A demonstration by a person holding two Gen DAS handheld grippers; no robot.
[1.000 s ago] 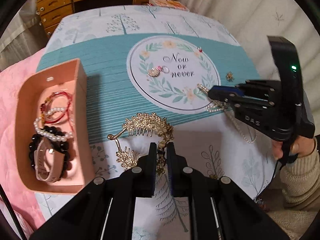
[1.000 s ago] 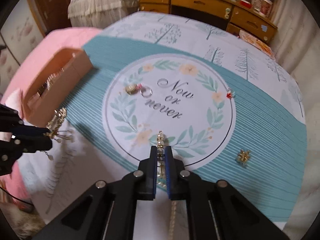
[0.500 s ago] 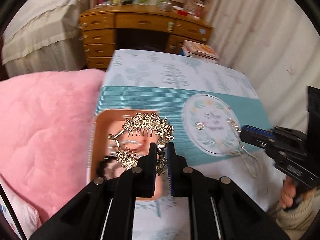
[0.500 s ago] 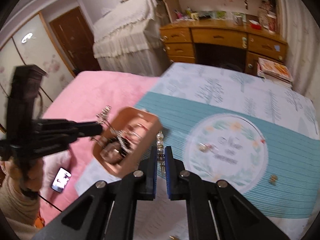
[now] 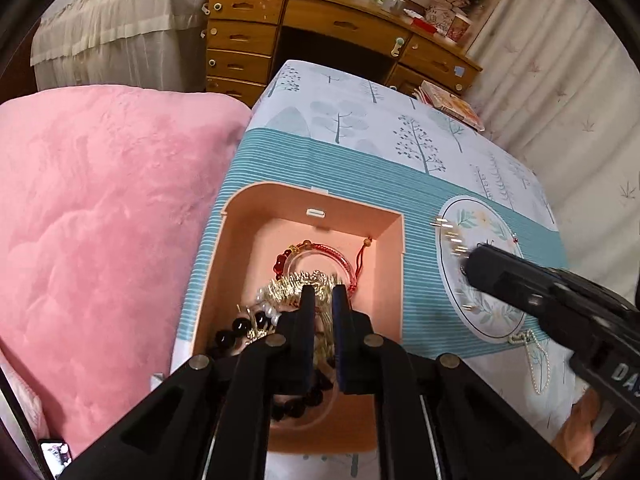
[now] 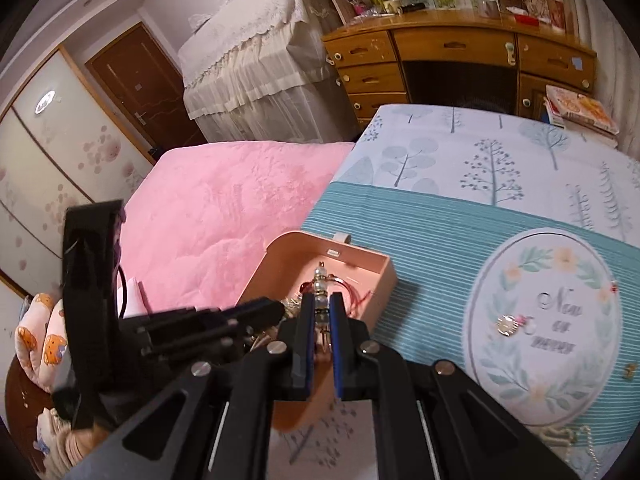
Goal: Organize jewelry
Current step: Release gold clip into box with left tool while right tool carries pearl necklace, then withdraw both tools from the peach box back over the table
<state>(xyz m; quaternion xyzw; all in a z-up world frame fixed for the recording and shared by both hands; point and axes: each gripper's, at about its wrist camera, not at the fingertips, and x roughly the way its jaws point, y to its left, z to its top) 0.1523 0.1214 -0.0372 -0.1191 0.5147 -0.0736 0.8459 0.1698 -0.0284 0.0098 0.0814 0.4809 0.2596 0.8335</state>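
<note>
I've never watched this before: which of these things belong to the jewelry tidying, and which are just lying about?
Part of the job:
- pink box
- gold hair comb, in the left gripper
- pearl necklace, in the right gripper
- charm and brooch on the tablecloth

Just lying about:
- pink blanket
- desk
- books
- phone

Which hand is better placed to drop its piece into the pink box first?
Left. The left gripper holds the gold hair comb directly over the pink box, while the right gripper approaches from its side.
</note>
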